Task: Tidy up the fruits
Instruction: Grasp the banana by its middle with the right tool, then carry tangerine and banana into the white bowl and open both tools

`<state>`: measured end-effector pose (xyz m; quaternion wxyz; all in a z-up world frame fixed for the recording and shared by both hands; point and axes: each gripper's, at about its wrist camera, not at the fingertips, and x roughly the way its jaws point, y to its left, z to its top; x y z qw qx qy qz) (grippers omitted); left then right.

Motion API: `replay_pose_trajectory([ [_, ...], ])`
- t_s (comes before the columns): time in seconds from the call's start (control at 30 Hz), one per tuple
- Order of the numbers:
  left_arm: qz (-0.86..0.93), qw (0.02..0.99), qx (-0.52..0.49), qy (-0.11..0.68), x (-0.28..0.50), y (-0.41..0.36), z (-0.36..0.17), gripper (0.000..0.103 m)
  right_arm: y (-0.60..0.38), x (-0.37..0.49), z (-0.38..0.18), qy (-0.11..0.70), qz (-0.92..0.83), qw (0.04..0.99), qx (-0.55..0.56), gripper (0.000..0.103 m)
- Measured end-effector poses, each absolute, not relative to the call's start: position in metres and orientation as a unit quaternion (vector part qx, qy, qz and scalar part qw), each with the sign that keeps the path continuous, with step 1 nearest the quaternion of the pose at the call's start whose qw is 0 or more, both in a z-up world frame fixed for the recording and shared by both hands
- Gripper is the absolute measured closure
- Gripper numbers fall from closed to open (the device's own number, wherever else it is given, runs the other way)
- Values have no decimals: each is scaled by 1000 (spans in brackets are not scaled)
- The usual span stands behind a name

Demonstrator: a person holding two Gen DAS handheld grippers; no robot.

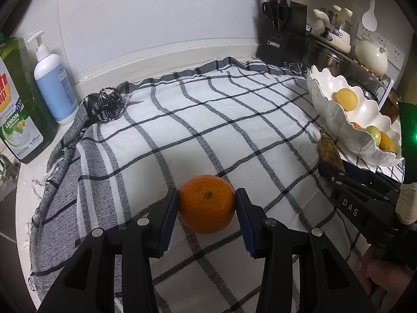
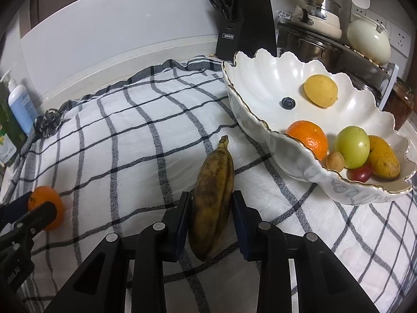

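An orange (image 1: 207, 203) lies on the checked cloth (image 1: 182, 120), and my left gripper (image 1: 207, 217) is shut on it, both pads touching its sides. A brown overripe banana (image 2: 212, 195) lies on the cloth, and my right gripper (image 2: 209, 221) is shut on it, pads against both sides. The white scalloped bowl (image 2: 260, 122) stands just right of the banana and holds a lemon (image 2: 320, 91), an orange (image 2: 308, 138), a green fruit (image 2: 351, 147), a mango (image 2: 384, 160), a blueberry (image 2: 288, 103) and other small fruits. The bowl also shows in the left wrist view (image 1: 328, 109).
A black knife block (image 2: 245, 23) with scissors stands behind the bowl. Pots and a kettle (image 2: 368, 37) sit on a rack at back right. A soap pump bottle (image 1: 53, 86) and a green detergent bottle (image 1: 18, 104) stand at left. A dark hair clip (image 1: 109, 104) lies on the cloth's far-left corner.
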<state>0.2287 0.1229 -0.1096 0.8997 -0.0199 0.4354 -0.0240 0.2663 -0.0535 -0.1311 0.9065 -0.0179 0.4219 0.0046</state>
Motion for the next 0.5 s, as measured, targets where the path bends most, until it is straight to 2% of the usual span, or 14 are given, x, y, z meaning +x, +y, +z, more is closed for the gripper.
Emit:
replay_pose_trajectory([
  [0.5, -21, 906, -20, 423, 222, 122, -95, 59, -50, 249, -115, 405, 37, 913, -15, 73],
])
